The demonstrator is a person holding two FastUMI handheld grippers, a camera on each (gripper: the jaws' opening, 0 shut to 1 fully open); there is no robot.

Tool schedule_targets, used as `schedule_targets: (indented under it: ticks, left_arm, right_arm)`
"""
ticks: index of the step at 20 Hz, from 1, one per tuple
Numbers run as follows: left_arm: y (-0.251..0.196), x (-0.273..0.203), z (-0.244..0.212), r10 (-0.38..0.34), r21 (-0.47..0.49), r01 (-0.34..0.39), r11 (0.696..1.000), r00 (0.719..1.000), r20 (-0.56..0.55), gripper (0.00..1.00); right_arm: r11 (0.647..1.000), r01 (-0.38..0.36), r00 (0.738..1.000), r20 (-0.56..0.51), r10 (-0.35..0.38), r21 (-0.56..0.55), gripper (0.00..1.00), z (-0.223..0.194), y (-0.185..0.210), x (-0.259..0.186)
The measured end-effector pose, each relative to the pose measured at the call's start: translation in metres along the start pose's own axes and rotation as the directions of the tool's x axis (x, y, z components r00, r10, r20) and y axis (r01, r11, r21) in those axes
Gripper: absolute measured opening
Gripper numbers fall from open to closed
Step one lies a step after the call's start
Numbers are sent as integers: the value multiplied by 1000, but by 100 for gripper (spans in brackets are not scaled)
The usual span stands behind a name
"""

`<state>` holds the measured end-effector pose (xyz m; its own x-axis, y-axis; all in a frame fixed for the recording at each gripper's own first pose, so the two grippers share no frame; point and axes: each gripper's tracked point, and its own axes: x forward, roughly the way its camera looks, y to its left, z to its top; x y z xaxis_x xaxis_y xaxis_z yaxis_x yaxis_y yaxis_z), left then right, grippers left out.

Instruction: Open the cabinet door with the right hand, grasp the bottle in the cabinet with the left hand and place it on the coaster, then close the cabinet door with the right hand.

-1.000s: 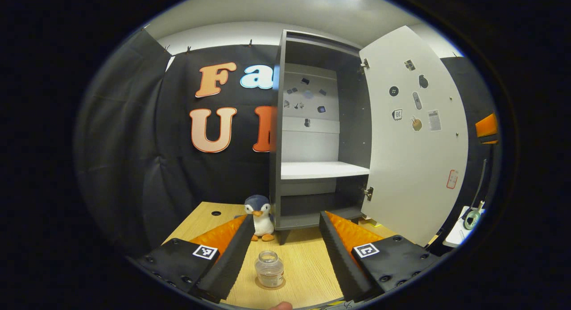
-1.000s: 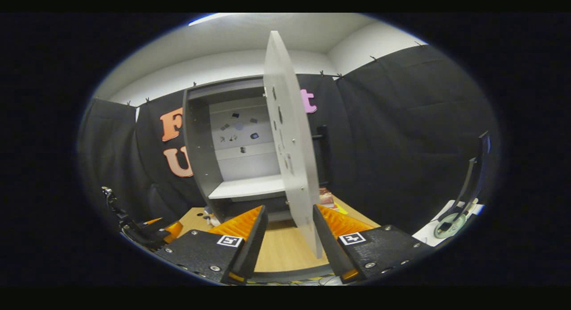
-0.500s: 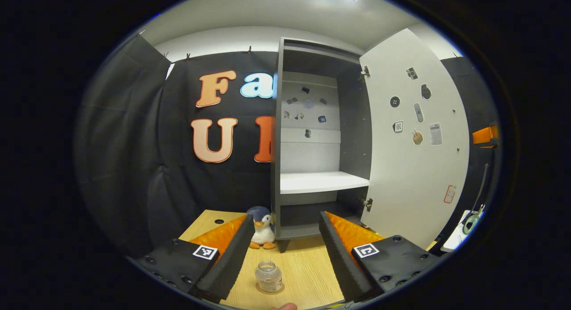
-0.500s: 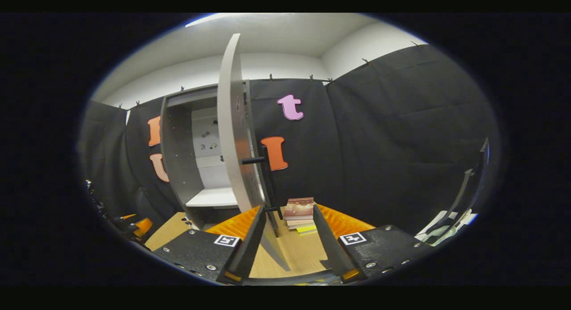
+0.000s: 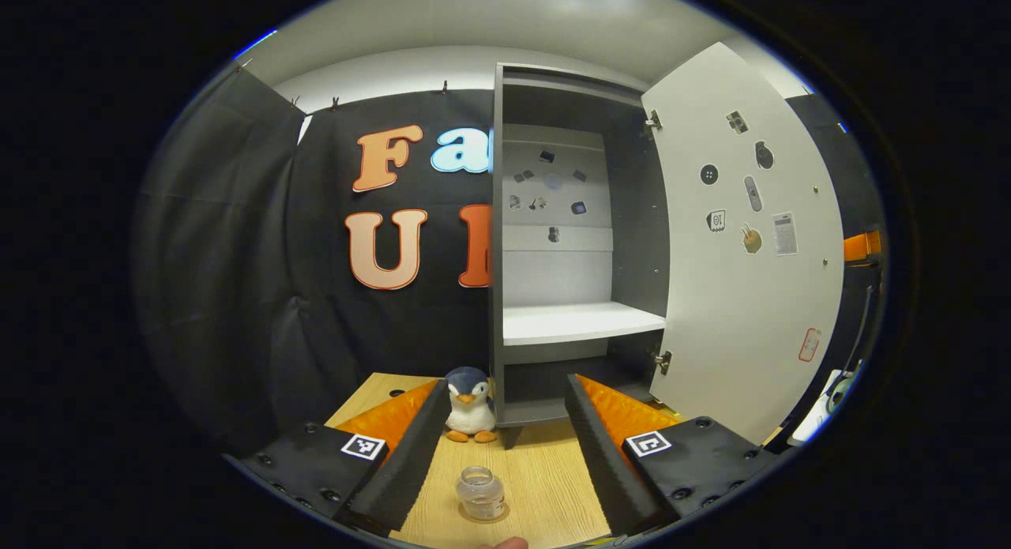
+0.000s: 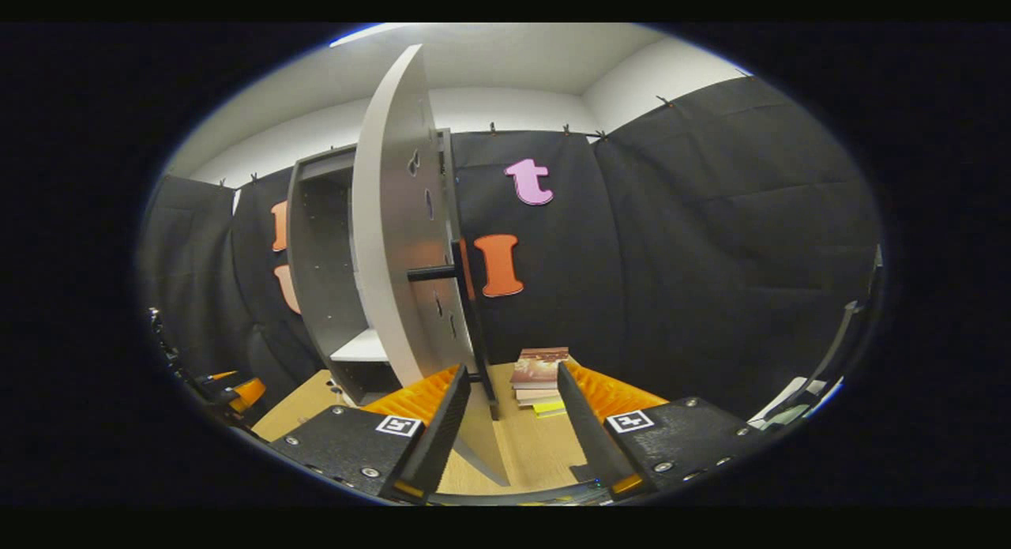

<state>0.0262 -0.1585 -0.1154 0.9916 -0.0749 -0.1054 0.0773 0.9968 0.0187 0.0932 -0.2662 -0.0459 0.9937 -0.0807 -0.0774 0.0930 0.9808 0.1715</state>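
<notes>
The left tongs [image 5: 501, 442] stood wide apart and empty above the bottle [image 5: 480, 494], which sat on the coaster [image 5: 497, 513] on the tabletop [image 5: 545, 478]. The right tongs [image 6: 509, 423] gaped empty beside the open cabinet door [image 6: 395, 241].

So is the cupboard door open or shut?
Open. The cabinet door swings wide off its hinges, showing the bare white shelf inside.
</notes>
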Motion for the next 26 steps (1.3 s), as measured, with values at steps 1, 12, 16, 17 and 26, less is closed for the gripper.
schedule_targets:
  ticks: [1,12,16,17,26]
  left_arm:
    - [0,-1,0,3,4,-3,1000,1000,-1,95]
    - [-7,0,-2,-24,4,24,1000,1000,-7,95]
    - [8,-2,-5,-5,-10,5,1000,1000,-16,95]
    - [12,-2,-6,0,-15,0,1000,1000,-17,95]
    - [59,6,-6,71,-37,-71,997,997,-16,95]
  right_arm:
    - [1000,-1,1000,4,1,-5,71,-2,1,0]
    - [985,-173,985,-14,173,0,71,-16,100,6]
    - [969,-248,968,-25,249,15,71,-23,142,15]
    - [964,-264,964,-26,264,13,71,-25,153,18]
    - [926,-373,926,-41,375,53,76,-39,237,67]
